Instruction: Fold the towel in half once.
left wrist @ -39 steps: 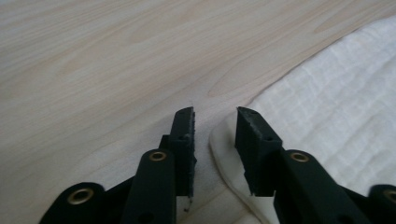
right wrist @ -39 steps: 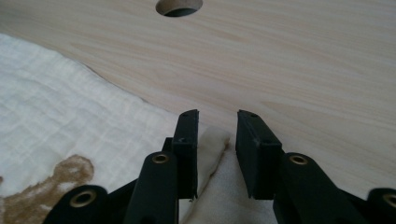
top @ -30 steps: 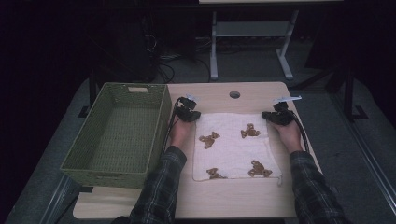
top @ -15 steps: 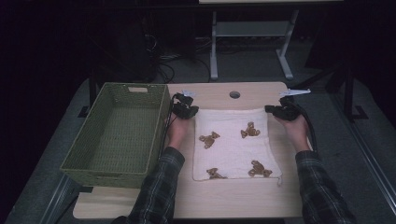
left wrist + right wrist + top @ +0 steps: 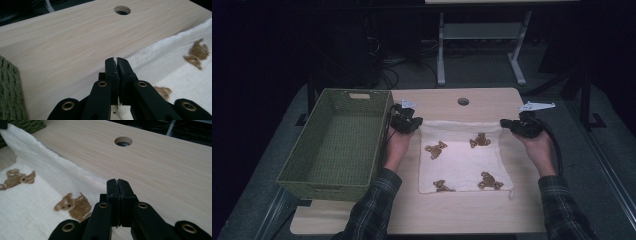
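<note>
At the far corners of the cloth, both sets of fingers are pressed together, each clamped on a corner. Compared with a second ago, the left gripper and right gripper have risen, lifting the far edge into a taut ridge off the tabletop. The near edge lies flat. Judged stage: a fold toward the near side is beginning. To the left stands the basket.
</note>
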The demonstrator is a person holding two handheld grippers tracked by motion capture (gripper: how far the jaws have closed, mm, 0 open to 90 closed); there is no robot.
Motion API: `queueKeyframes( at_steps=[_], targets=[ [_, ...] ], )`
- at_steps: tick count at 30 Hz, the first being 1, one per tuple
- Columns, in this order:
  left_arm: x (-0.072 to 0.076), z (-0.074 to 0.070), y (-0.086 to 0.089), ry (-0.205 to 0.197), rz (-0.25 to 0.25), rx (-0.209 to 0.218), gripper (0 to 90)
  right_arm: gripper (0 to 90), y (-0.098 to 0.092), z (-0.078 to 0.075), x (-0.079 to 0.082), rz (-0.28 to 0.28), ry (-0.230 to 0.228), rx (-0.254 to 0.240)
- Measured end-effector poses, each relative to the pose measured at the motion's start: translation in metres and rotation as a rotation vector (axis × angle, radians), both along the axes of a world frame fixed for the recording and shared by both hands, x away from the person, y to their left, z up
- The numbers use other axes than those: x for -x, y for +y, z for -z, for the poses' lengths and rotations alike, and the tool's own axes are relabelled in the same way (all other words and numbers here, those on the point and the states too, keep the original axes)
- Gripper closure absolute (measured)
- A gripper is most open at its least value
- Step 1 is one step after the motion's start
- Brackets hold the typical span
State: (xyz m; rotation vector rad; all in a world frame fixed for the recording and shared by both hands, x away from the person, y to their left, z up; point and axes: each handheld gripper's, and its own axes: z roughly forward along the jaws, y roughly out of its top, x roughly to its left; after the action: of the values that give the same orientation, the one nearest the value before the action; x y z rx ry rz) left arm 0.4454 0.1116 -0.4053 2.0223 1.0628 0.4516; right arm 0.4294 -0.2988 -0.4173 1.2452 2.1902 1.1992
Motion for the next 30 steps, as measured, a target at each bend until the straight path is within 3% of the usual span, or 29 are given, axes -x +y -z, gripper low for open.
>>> queueKeyframes(
  at_steps=[7, 11, 20, 30],
  targets=[
    [0.021, -0.002, 0.001, -0.009, 0.030, 0.010, 87.7, 88.7, -0.002, -0.001, 0.019, -0.020, -0.008, 0.017],
    [0.031, -0.002, 0.000, -0.017, 0.059, -0.009, 87.7, 88.7, -0.002, 0.001, 0.028, -0.026, 0.000, 0.016],
    [0.055, 0.006, 0.002, -0.018, 0.089, 0.020, 87.7, 88.7, 0.001, 0.006, 0.052, -0.050, -0.008, 0.019],
    [0.076, 0.015, 0.003, 0.010, 0.140, 0.014, 87.7, 88.7, 0.004, 0.009, 0.081, -0.081, -0.006, 0.014]
  ],
)
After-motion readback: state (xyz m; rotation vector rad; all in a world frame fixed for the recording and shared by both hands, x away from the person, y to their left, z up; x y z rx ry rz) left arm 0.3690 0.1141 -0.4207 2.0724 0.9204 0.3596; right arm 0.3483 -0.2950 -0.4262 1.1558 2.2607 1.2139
